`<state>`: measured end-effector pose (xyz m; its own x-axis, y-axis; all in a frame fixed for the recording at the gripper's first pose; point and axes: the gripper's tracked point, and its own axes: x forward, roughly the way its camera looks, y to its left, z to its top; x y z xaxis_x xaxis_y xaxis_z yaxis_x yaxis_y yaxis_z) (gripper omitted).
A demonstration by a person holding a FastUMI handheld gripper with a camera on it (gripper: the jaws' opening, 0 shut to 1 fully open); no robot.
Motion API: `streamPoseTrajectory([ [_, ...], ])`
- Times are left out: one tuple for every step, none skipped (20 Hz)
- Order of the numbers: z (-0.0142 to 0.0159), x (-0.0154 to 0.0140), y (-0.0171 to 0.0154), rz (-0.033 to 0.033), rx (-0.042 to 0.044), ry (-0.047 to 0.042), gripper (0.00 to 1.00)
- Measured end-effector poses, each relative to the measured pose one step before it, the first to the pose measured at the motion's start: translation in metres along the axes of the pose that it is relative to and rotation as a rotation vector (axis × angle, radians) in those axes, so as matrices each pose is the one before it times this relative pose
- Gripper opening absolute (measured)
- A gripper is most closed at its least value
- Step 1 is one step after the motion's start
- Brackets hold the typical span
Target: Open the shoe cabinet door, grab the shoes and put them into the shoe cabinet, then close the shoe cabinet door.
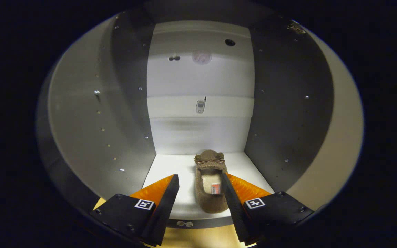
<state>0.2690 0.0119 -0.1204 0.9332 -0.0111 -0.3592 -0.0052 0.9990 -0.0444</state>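
Note:
I look straight into the open shoe cabinet [198, 86], a white box with grey side walls and a white back panel. A brown fuzzy slipper [211, 184] lies on the cabinet's white floor [169, 165], toe toward the back wall, heel toward me. My gripper [199, 179] is open. The slipper lies between the fingers, close against the right finger [228, 191], while the left finger [171, 193] stands well apart from it. Nothing presses on the slipper from the left.
The cabinet's side walls [115, 113] carry rows of shelf-pin holes and stand close on both sides. A metal fitting [201, 105] sits on a white rail across the back panel. The cabinet's front lip [184, 224] lies just below the fingers, with a wooden surface beneath.

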Motion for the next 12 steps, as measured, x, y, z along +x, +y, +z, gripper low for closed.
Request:
streamPoseTrajectory([
  [0.00293, -0.01243, -0.00149, -0.00130, 0.01057, -0.01523, 0.80],
  [0.00093, -0.01106, -0.00099, 0.00081, 0.01026, -0.00927, 0.80],
  [-0.00202, -0.01118, 0.00018, 0.00387, 0.00827, -0.00071, 0.80],
  [-0.00153, -0.01207, -0.00121, 0.00111, 0.00626, 0.00247, 0.81],
  [-0.00246, -0.01108, -0.00060, 0.00381, 0.00446, -0.00008, 0.84],
  [-0.00258, -0.01129, 0.00002, 0.00486, 0.00208, 0.00111, 0.90],
  [-0.00258, -0.00869, -0.00091, 0.00385, 0.00258, -0.00422, 0.92],
  [-0.00362, -0.00801, -0.00067, 0.00330, 0.00181, -0.00236, 0.97],
  [-0.00286, -0.00918, -0.00313, -0.00119, 0.00203, -0.00445, 0.97],
  [-0.00285, -0.00948, -0.00348, -0.00172, 0.00306, -0.00517, 0.97],
  [-0.00276, -0.01020, -0.00323, -0.00280, 0.00379, -0.00701, 0.97],
  [-0.00209, -0.01062, -0.00276, 0.00064, 0.00427, -0.00902, 0.97],
])
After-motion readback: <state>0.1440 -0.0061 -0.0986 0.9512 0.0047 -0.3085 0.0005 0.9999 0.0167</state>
